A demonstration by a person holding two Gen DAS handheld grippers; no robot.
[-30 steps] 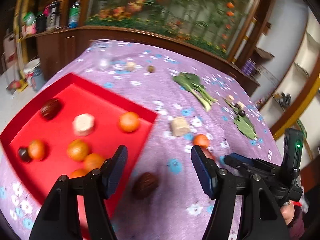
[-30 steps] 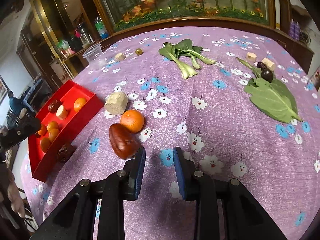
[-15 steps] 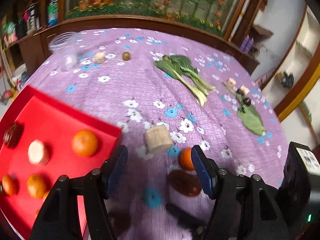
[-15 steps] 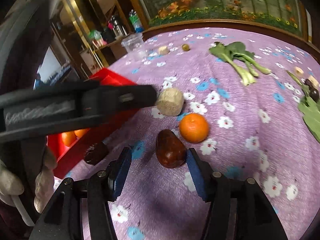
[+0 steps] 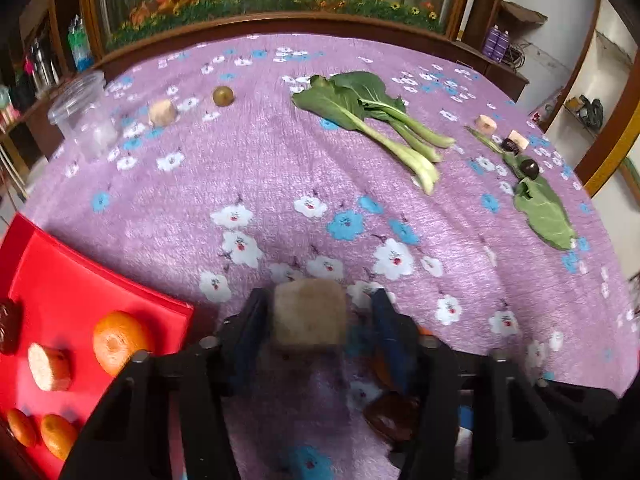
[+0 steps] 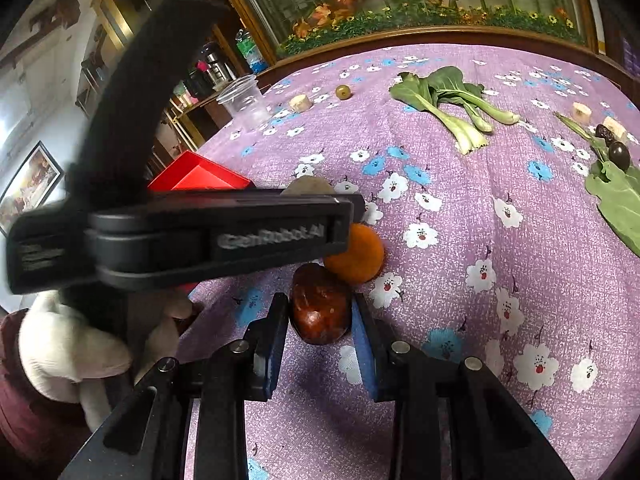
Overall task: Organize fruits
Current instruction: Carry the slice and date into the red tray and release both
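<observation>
Fruits are getting grabbed: the left gripper [image 5: 318, 314] has just closed in around the beige chunk [image 5: 309, 312] beside the red tray [image 5: 76, 292], while the right gripper [image 6: 320, 330] now pinches the dark red fruit [image 6: 320, 308], both ready to lift.

Left hand-held gripper [image 5: 320, 312], jaws just closing, straddles a beige chunk [image 5: 309, 312].

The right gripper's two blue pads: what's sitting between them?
A dark red, wrinkled fruit lies between the right gripper's pads, which have just closed on it. An orange touches its far side. The right wrist view shows this.
</observation>
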